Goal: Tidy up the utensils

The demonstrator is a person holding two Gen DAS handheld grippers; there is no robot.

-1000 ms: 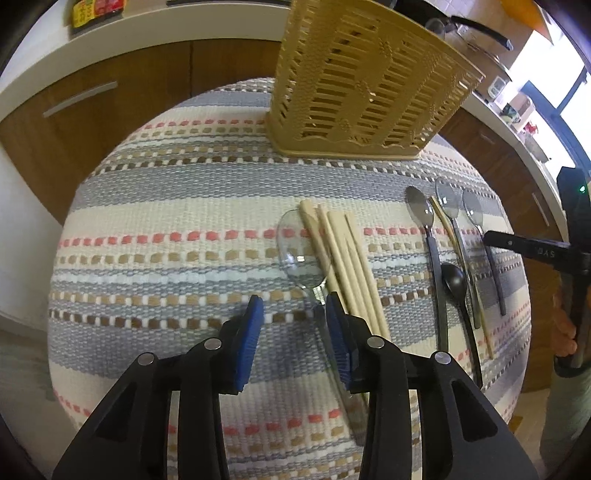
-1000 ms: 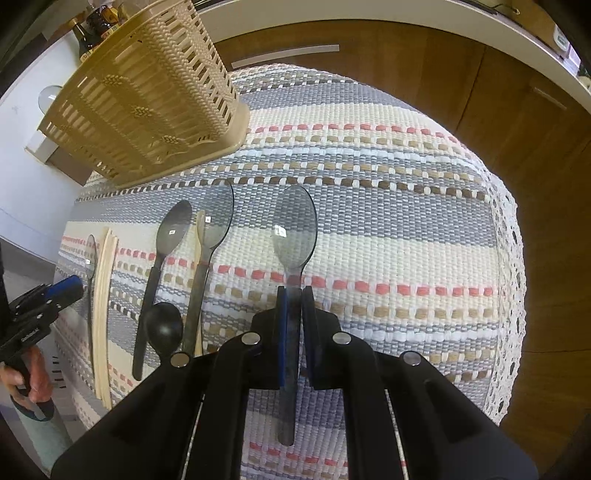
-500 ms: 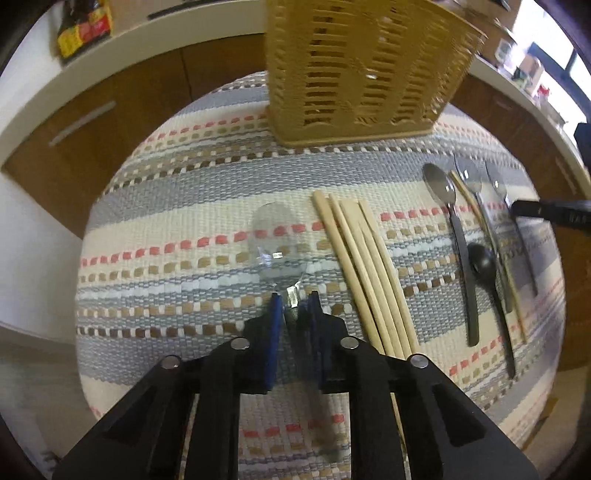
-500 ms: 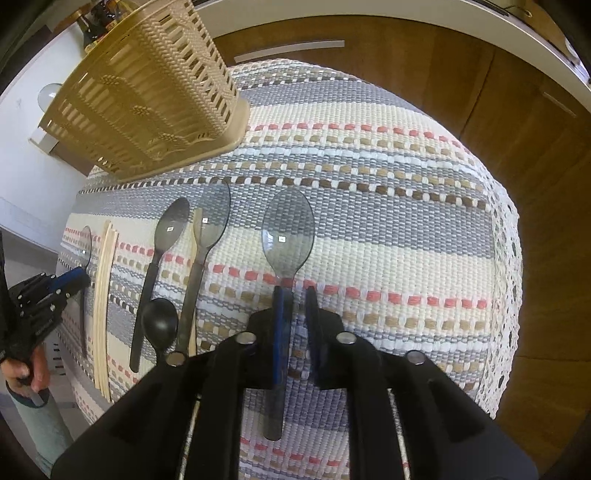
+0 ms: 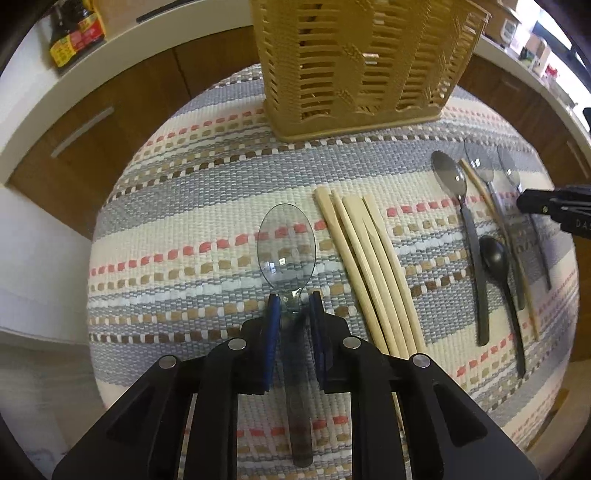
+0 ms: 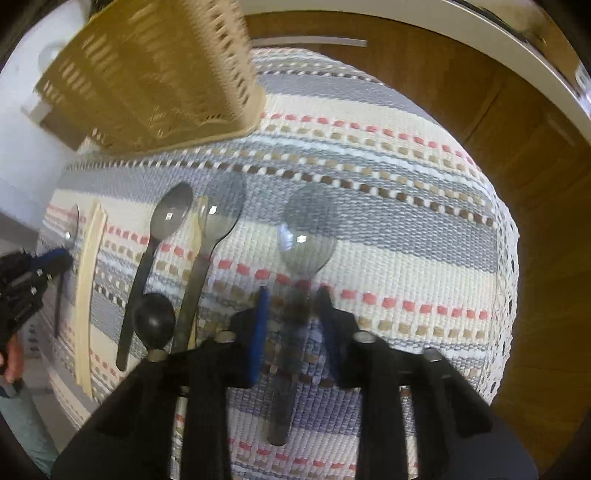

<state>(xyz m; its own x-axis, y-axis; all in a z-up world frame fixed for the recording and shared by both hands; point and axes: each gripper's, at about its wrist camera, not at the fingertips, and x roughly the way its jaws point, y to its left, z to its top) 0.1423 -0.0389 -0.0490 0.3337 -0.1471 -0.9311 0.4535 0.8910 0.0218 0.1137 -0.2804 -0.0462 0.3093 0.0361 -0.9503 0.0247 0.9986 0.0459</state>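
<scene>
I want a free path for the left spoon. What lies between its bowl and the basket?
Left wrist view: only bare striped cloth between clear spoon and basket; chopsticks lie beside.

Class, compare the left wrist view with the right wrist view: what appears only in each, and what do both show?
Only the left view shows the sauce bottle on the counter and four chopsticks spread apart. Only the right view shows the cloth's lacy edge and a hand. Both show the basket, the striped cloth and a clear spoon between each view's own tongs.
</scene>
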